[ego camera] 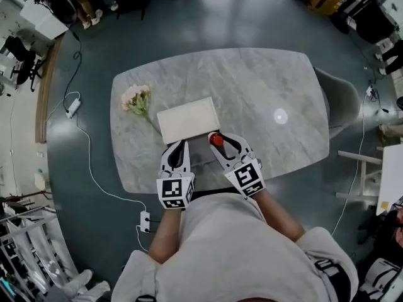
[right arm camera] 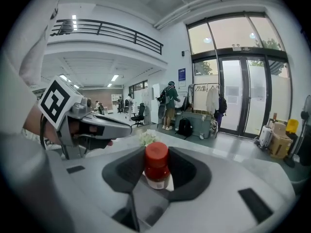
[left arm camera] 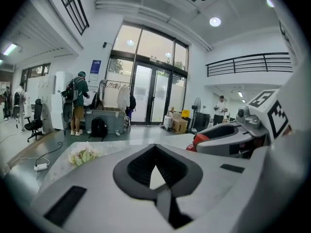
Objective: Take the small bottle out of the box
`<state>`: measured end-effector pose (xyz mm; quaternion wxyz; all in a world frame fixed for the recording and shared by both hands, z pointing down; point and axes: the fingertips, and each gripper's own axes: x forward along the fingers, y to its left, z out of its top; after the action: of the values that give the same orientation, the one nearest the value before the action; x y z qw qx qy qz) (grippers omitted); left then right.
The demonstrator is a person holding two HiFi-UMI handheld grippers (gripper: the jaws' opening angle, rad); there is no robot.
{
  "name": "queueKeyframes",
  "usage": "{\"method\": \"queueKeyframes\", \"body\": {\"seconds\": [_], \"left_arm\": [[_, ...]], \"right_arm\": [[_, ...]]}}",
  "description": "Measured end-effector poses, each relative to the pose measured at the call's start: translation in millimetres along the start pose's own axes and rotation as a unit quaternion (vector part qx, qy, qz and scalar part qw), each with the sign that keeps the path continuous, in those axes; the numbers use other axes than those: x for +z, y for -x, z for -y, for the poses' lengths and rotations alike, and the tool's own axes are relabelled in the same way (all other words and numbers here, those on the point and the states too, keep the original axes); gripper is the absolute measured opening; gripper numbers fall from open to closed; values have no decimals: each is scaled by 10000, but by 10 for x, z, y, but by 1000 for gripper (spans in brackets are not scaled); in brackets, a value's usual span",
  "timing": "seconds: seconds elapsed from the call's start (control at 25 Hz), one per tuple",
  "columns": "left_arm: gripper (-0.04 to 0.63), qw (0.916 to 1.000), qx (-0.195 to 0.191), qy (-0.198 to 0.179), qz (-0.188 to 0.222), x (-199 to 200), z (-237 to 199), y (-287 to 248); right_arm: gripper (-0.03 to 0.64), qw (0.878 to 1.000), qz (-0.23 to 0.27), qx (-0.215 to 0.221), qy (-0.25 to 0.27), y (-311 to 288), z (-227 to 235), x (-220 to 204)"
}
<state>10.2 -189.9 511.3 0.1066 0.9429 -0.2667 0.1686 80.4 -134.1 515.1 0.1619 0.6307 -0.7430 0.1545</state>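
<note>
Right gripper [ego camera: 220,145] is clamped on the small bottle [right arm camera: 157,165], red cap up, the pads snug on both sides. In the head view it's already outside the white box [ego camera: 187,119], just off the box's 5 o'clock corner, over the near edge of the marble bench [ego camera: 264,87]. Left gripper [ego camera: 177,151] is closed with nothing in it, parked at the box's 6 o'clock. Flowers [ego camera: 136,99] lie at the box's 10 o'clock.

Pale short-sleeved shirt [ego camera: 230,247]; white left gripper [ego camera: 179,145] and right gripper [ego camera: 217,138] carry black-and-white marker cubes [ego camera: 174,191]
</note>
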Motion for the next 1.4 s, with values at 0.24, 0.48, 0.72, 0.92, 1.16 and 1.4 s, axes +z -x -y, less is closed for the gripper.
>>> {"method": "queueKeyframes", "body": {"seconds": [0.24,0.48,0.72,0.92,1.16,1.4], "left_arm": [[21,9984,221,-93,505,419,-30,207],[22,9951,385,-190,894,701,-19,312],[21,9928,425,-237,1094,848,-6,360],[21,9905,429,-252,1279,986,30,446],[21,9879,432,-270,1462,1096,60,501],[21,9879,461,-293,1453,1080,57,525]], "right_arm": [[153,9994,301,114,105,172,-44,440],[153,9973,659,209,245,282,-23,705],[153,9960,864,156,166,359,-20,859],[153,9949,991,83,183,429,16,946],[153,9935,1105,109,245,436,49,981],[153,9930,1143,152,270,428,6,1009]]}}
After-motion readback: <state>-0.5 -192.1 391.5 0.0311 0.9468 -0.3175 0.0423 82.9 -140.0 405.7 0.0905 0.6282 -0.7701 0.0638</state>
